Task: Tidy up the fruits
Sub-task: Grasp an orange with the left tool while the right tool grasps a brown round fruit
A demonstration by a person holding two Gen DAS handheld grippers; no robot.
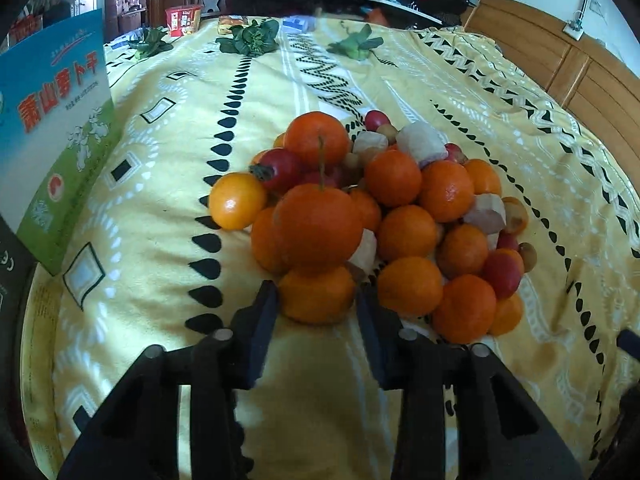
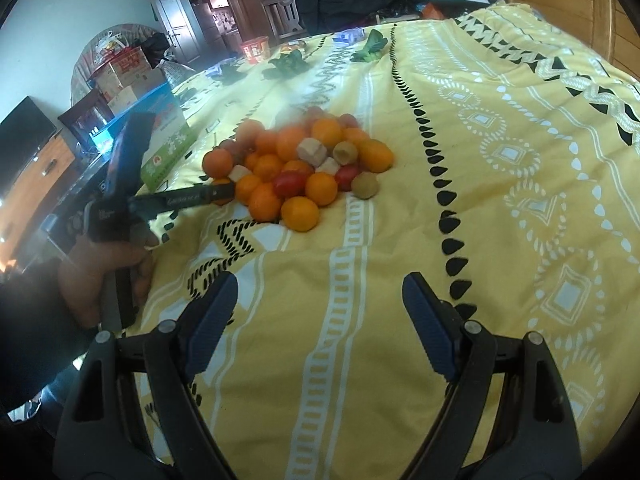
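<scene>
A pile of fruit (image 1: 372, 216) lies on the yellow patterned bedspread (image 1: 168, 168): several oranges, small red fruits, pale peeled chunks and small brown fruits. In the left wrist view my left gripper (image 1: 316, 292) is open, its jaws on either side of the nearest orange (image 1: 316, 296) at the pile's front edge, not closed on it. In the right wrist view the same pile (image 2: 300, 168) sits ahead. My right gripper (image 2: 316, 300) is open and empty above bare bedspread, short of the pile. The left gripper (image 2: 216, 192) reaches the pile's left side there.
A blue and green box (image 1: 56, 128) stands at the left edge of the bed. Green leafy vegetables (image 1: 248, 38) and a red snack pack (image 1: 182, 20) lie at the far end. A wooden headboard (image 1: 568, 64) runs along the right. Clothes are piled behind.
</scene>
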